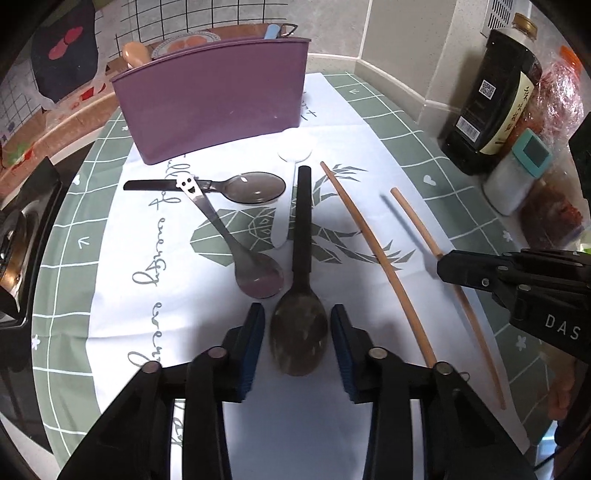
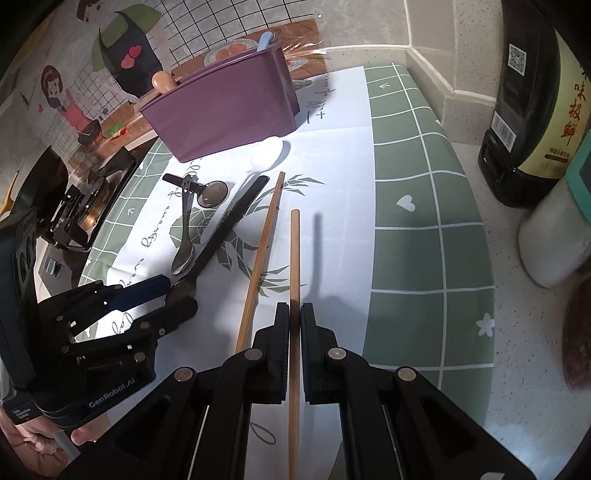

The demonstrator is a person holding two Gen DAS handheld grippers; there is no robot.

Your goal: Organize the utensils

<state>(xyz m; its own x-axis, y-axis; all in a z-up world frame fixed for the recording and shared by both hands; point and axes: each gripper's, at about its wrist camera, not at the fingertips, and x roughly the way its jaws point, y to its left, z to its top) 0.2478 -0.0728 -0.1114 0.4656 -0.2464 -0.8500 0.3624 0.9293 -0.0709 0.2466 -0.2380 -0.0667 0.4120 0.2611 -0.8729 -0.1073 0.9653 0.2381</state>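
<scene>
Right wrist view: my right gripper (image 2: 294, 317) is pinching one chopstick (image 2: 294, 258), lifted a bit off the cloth (image 2: 332, 147). Next I think I carry it into the purple holder (image 2: 221, 118). My left gripper (image 1: 298, 317) sits low and wide open around the dark spoon (image 1: 300, 325), not squeezing.

We cannot see inside the purple holder (image 1: 214, 99) — its front wall hides all but a wooden knob (image 1: 136, 53) and a blue handle (image 1: 272, 31) at the top. At upper right, the frame edge cuts the dark bottle (image 2: 535, 110). The held chopstick (image 2: 294, 332) runs off the bottom edge.
</scene>
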